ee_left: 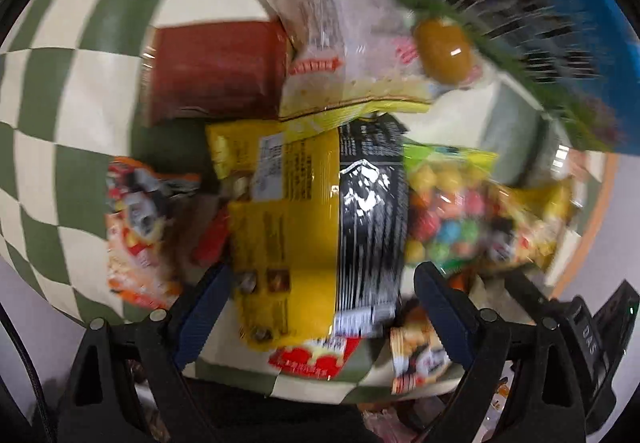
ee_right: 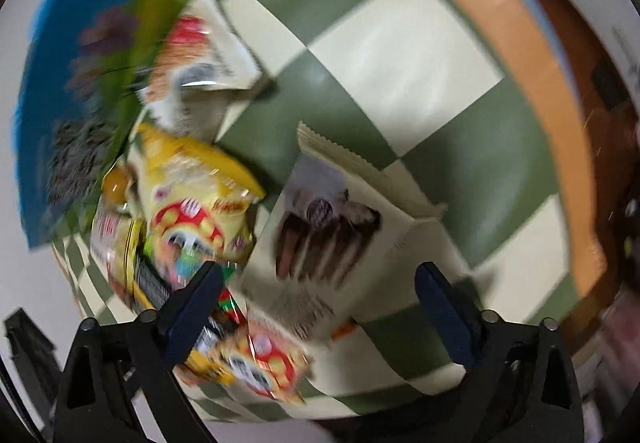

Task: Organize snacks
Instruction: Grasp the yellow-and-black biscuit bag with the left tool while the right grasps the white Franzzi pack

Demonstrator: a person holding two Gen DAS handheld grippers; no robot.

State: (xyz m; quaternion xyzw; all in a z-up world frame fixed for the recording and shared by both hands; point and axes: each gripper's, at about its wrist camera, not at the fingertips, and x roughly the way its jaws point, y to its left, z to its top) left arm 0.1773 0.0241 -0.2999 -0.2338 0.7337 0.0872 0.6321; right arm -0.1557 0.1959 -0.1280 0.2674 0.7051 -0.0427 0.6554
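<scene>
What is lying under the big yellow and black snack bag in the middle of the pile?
Under the yellow and black bag, a red and white packet sticks out at its near end, and a smaller yellow packet at its far end. The rest beneath is covered.

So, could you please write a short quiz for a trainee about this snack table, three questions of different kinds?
1. True or false: the left gripper is shut on a packet.
2. Which packet lies between the right gripper's fingers? A) white packet with a chocolate picture B) blue bag C) red packet
3. Fill in: the tablecloth is checked in cream and ____.

Key:
1. False; its jaws are open above the yellow and black bag.
2. A, the white packet; the jaws are open.
3. Green.
</scene>
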